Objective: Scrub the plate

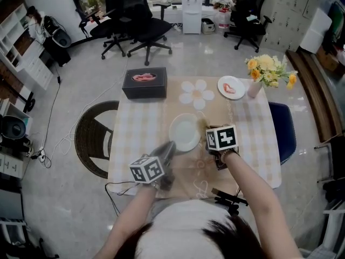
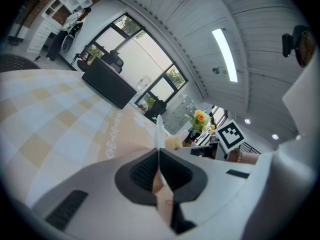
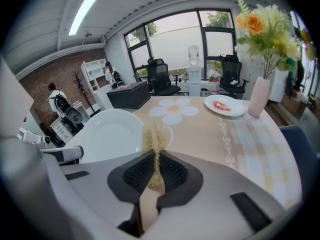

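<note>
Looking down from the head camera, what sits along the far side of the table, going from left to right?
Left to right: black box → flower-shaped mat → small plate with pink food → vase of yellow flowers.

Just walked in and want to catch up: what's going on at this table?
A person stands at a table with tongs in each hand. The left tongs are shut on the rim of a white plate. The right tongs are shut on a straw-coloured fibre scrubber, poised at the plate's edge. Whether the scrubber touches the plate can't be told.
</note>
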Demonstrator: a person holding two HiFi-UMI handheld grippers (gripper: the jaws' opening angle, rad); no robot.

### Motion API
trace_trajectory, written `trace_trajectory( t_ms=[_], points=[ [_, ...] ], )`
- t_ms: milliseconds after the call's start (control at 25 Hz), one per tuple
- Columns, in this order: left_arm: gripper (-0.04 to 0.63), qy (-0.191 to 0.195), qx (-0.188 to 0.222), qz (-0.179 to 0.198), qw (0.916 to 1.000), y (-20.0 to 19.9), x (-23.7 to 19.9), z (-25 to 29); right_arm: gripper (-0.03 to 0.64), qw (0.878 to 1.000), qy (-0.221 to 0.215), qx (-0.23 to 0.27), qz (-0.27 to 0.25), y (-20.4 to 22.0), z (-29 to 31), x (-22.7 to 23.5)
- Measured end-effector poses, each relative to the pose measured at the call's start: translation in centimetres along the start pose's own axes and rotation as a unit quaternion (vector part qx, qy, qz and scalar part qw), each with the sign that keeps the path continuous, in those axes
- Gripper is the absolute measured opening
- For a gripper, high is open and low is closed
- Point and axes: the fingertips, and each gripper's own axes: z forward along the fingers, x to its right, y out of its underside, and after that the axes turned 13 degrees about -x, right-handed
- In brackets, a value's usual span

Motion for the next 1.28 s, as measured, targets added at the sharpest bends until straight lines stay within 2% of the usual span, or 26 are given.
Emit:
trace_trajectory(
  t_ms=[320, 640, 880, 1080, 1200, 1280],
  points=[
    [0.017, 0.0, -0.001, 0.003, 1.0, 0.0, 0.1, 0.1, 0.034, 0.997, 0.002, 0.071, 0.026, -1.7, -2.0, 0.6],
    [0.017, 0.003, -0.02, -0.006, 0.9998, 0.0, -0.2, 0.4, 0.034, 0.992, -0.049, 0.099, 0.059, -1.7, -4.6, -0.8],
    [0.017, -0.005, -0.021, 0.098, 0.995, -1.2, 1.1, -0.2, 0.034, 0.985, -0.069, 0.12, 0.1, -0.5, -6.3, -0.7],
    [0.017, -0.031, 0.013, 0.149, 0.9882, -3.4, 1.4, -1.9, 0.034, 0.98, -0.083, 0.127, 0.126, 0.5, -6.9, -0.1],
    [0.017, -0.05, 0.016, 0.214, 0.9753, -4.4, 2.0, -2.7, 0.034, 0.979, -0.086, 0.128, 0.133, 0.9, -7.0, 0.1],
    [0.017, -0.068, 0.007, 0.274, 0.9593, -4.7, 2.6, -2.9, 0.034, 0.978, -0.087, 0.129, 0.135, 1.1, -7.0, 0.2]
  ],
)
